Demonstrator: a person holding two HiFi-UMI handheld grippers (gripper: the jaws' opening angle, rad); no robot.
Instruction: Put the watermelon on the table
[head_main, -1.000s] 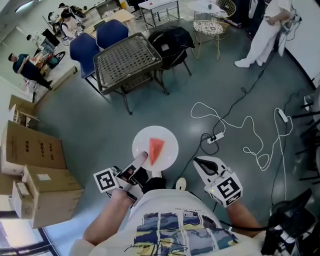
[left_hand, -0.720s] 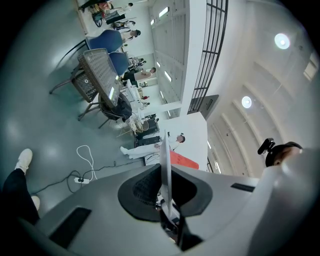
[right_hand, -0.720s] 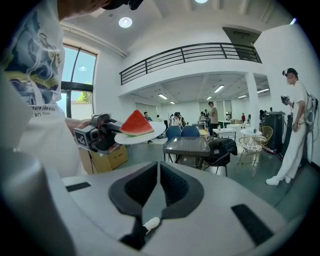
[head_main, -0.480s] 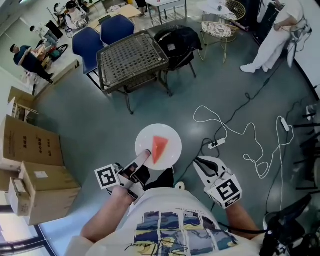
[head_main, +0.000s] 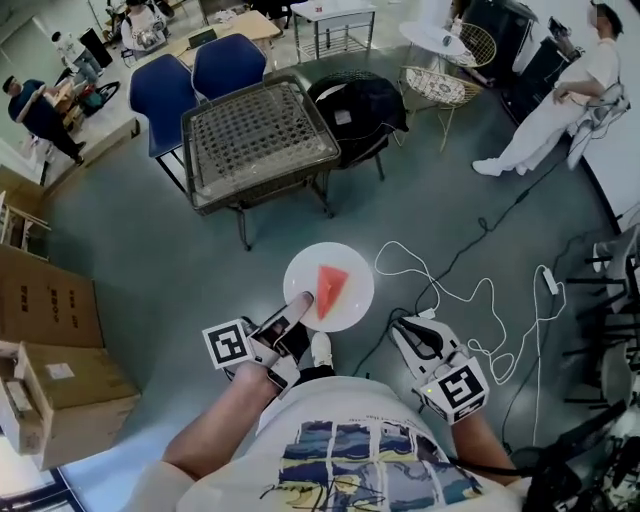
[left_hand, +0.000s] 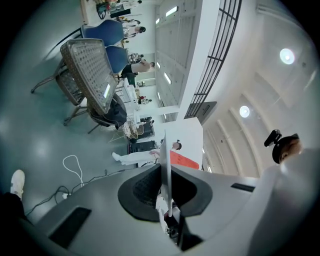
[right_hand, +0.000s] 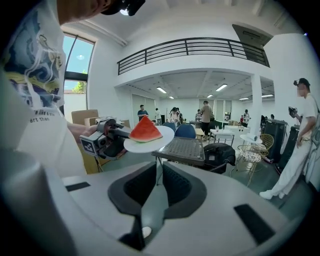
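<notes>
A red watermelon wedge (head_main: 331, 282) lies on a white plate (head_main: 357, 296). My left gripper (head_main: 302, 301) is shut on the plate's near rim and holds it level above the floor. In the left gripper view the plate (left_hand: 165, 150) runs edge-on between the jaws, with the wedge (left_hand: 184, 161) just beyond. The right gripper view shows the left gripper (right_hand: 107, 137), plate (right_hand: 159, 140) and wedge (right_hand: 145, 130) from the side. The mesh-topped table (head_main: 258, 135) stands ahead of the plate. My right gripper (head_main: 401, 327) is shut and holds nothing.
Two blue chairs (head_main: 190, 80) and a black chair with a dark jacket (head_main: 360, 105) surround the table. A white cable and power strip (head_main: 470, 300) lie on the floor to the right. Cardboard boxes (head_main: 45, 330) stack at the left. A person in white (head_main: 560, 110) stands far right.
Both grippers and the plate with the wedge have moved forward toward the mesh table, which now sits closer and larger in view. The grip on the plate is unchanged.
</notes>
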